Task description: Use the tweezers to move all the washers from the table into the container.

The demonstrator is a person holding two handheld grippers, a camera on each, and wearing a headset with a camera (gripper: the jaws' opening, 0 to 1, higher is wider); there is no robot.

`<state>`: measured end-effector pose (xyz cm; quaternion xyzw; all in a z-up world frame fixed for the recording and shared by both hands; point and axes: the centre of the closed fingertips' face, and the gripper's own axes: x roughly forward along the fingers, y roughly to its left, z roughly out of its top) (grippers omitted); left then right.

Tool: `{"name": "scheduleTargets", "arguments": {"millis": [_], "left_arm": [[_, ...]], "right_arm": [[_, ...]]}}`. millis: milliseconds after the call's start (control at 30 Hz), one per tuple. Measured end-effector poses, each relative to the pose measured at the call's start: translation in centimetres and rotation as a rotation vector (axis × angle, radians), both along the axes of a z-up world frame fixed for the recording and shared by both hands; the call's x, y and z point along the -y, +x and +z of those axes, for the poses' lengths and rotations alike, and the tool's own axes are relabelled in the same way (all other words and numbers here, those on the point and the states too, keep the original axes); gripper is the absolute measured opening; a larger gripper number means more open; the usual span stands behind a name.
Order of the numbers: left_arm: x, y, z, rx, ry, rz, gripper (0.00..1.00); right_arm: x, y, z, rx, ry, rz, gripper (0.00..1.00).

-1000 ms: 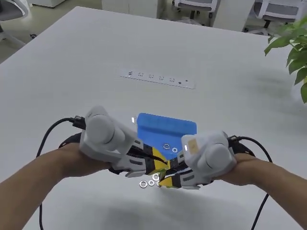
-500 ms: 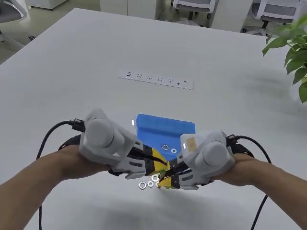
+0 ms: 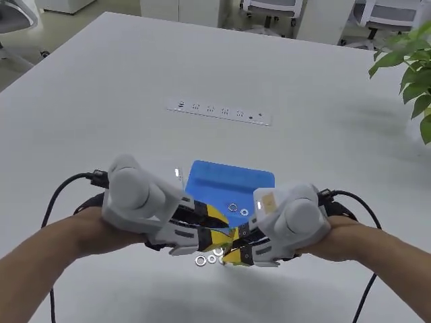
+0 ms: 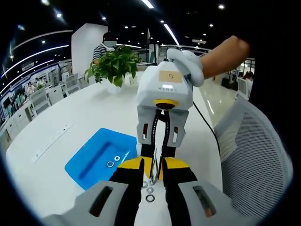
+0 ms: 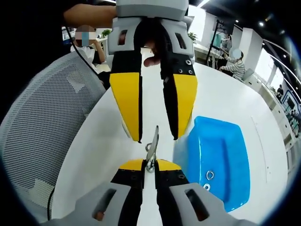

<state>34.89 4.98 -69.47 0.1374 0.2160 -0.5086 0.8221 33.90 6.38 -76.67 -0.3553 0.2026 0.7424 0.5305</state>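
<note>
My right gripper (image 5: 150, 165) is shut on a pair of thin metal tweezers (image 5: 152, 147) that point forward. Facing it, my left gripper (image 5: 153, 134) stands open, one yellow jaw on each side of the tweezers' tip. In the head view both grippers meet nose to nose, the left gripper (image 3: 217, 227) and the right gripper (image 3: 236, 250), just in front of the blue container (image 3: 232, 176). Three washers (image 3: 210, 258) lie on the table under the jaws. Two more washers (image 3: 238, 210) lie inside the container. The left gripper view shows the table washers (image 4: 149, 192) below the tweezers (image 4: 155, 170).
A white power strip (image 3: 219, 111) lies further back on the table. A green plant (image 3: 409, 64) stands at the right edge. A mesh office chair (image 4: 259, 155) is at the table's near side. Black cables trail from both grippers.
My left gripper has drawn back a little to the left, away from the right one. The right gripper, washers and container have stayed put.
</note>
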Motion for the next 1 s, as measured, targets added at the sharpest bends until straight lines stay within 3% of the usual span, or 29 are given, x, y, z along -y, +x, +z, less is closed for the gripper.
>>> {"name": "scheduleTargets", "arguments": {"millis": [133, 533, 800, 1000], "left_arm": [[-0.5, 0.1, 0.1, -0.019, -0.033, 0.048, 0.29], [-1.7, -0.6, 0.1, -0.009, -0.051, 0.08, 0.59], [-2.3, -0.9, 0.2, 0.0, -0.051, 0.095, 0.74], [-2.7, -1.3, 0.4, -0.002, -0.056, 0.096, 0.77]], "right_arm": [[0.0, 0.0, 0.4, 0.003, 0.005, -0.002, 0.09], [-0.2, 0.3, 2.5, 0.016, 0.016, 0.01, 0.09], [-0.2, 1.1, 4.0, 0.02, 0.027, 0.009, 0.09], [-0.1, 1.8, 5.0, 0.024, 0.038, 0.003, 0.09]]}}
